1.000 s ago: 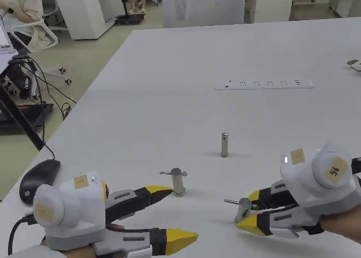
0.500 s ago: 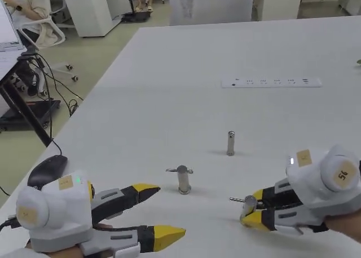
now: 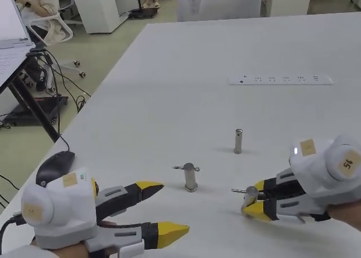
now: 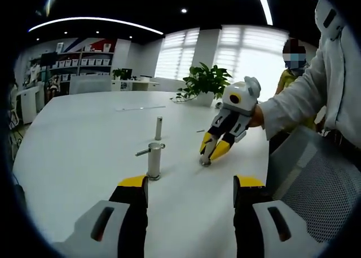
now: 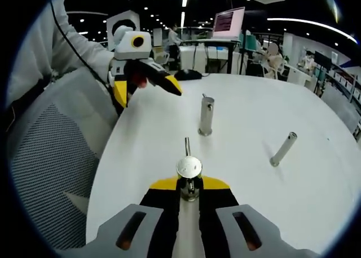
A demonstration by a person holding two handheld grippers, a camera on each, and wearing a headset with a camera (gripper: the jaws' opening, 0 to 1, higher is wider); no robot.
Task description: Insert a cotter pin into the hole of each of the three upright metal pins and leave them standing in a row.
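Observation:
Three metal pins are on the white table [image 3: 169, 100]. The middle pin [image 3: 190, 177] [image 4: 154, 161] [image 5: 206, 116] stands upright with a cotter pin through its head. Beyond it, the far pin [image 3: 238, 141] [image 4: 159, 128] [image 5: 282, 148] stands bare. My right gripper [image 3: 252, 199] [image 5: 189, 185] is shut on the third pin [image 3: 249, 199] [image 5: 189, 168] and holds it upright on the table; a cotter pin sticks out of its head. My left gripper [image 3: 166, 208] [image 4: 190, 185] is open and holds nothing, low at the near left, short of the middle pin.
A white power strip [image 3: 280, 79] lies further back on the table. A dark mouse [image 3: 53, 167] sits by the table's left edge, close to my left hand. Off the table at left are cables, a desk and a person in a chair.
The head camera has shifted. My right gripper, still shut on its pin, has edged slightly toward the middle pin. My left gripper stays open in about the same place.

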